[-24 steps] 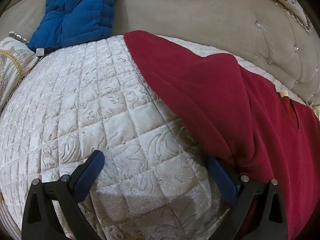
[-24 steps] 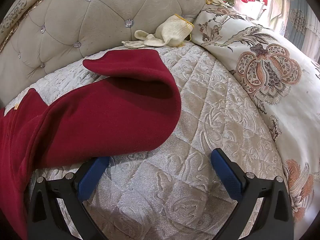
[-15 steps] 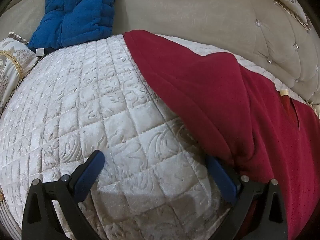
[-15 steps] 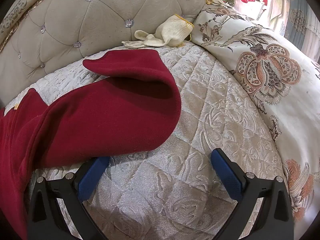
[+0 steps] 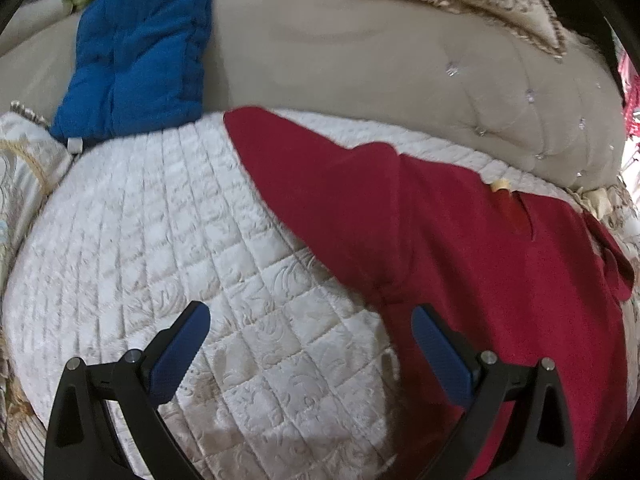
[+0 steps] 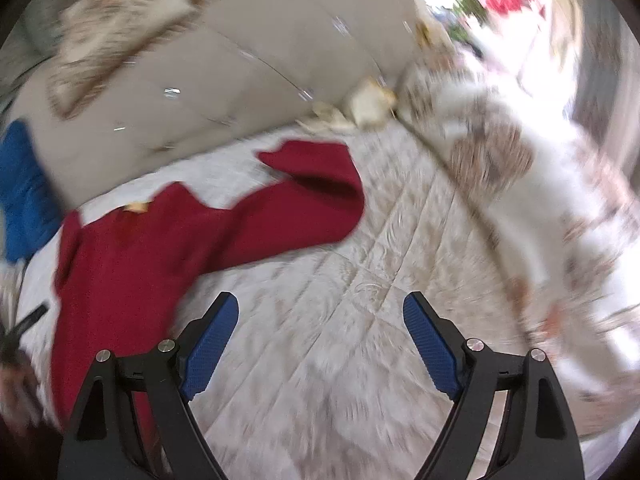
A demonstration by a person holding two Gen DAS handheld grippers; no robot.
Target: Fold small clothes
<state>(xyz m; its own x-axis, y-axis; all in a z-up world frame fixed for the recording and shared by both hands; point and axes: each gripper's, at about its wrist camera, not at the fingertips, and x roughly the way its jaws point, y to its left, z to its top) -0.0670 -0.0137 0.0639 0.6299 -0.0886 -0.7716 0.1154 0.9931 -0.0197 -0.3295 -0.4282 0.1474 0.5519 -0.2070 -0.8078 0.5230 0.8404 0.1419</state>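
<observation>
A dark red sweater (image 5: 460, 240) lies spread on the white quilted cover (image 5: 160, 248), one sleeve reaching up-left toward the backrest. My left gripper (image 5: 310, 340) hovers open above the quilt, its right finger over the sweater's left edge, nothing between the pads. In the blurred right wrist view the same sweater (image 6: 132, 256) lies to the left, its other sleeve (image 6: 316, 200) curling back on itself. My right gripper (image 6: 320, 336) stands open over bare quilt, right of the sweater, holding nothing.
A blue padded cushion (image 5: 136, 48) leans on the beige tufted backrest (image 5: 360, 64). Cream gloves (image 6: 360, 108) lie at the back corner. A floral pillow (image 6: 520, 184) borders the quilt on the right, a gold-trimmed cushion (image 5: 24, 168) on the left.
Both grippers have lifted and pulled back from the sweater, so more of the sofa back shows. The right wrist view is now motion-blurred. Both stay open.
</observation>
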